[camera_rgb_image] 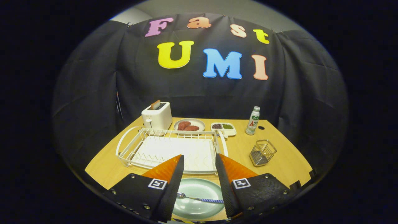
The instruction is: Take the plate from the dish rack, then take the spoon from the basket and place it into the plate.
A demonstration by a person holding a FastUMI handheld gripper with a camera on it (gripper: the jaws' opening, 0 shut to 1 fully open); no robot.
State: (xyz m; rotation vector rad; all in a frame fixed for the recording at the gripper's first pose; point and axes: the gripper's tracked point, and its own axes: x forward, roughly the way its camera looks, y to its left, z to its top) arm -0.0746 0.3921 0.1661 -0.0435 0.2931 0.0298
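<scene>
Table (289, 161) – wooden, holds everything. Landmark is the dish rack (169, 149): white wire with a tray under it, no dishes left in it, sitting mid-table just beyond the fingertips.

Behind the rack's left corner: white toaster (157, 115) with a slice of bread (155, 104) sticking up. Behind its middle: small plate of reddish food (189, 125). Behind its right corner: white divided dish (224, 128) with dark and green fillings. Further right of that, a bottle (252, 120) – label has green and red lettering, too small and warped to read with any confidence. Right of the rack, well apart from it: wire basket (262, 152), looks empty.

Near side of the rack, just in front of it: pale green plate (199, 199), flat on the table. Spoon (199, 198) lies across the plate, bowl to the left, blue-checked handle running right.

Gripper (199, 161) hangs above the plate, fingers spread wide, gripping nothing; the spoon sits below the gap, free of both fingers.

Progress, as a judgement: plate out of rack – done. Spoon out of basket and onto plate – done. Nothing left but pulling back.

Square black-and-white tracking markers on both finger bodies, no words on them.
</scene>
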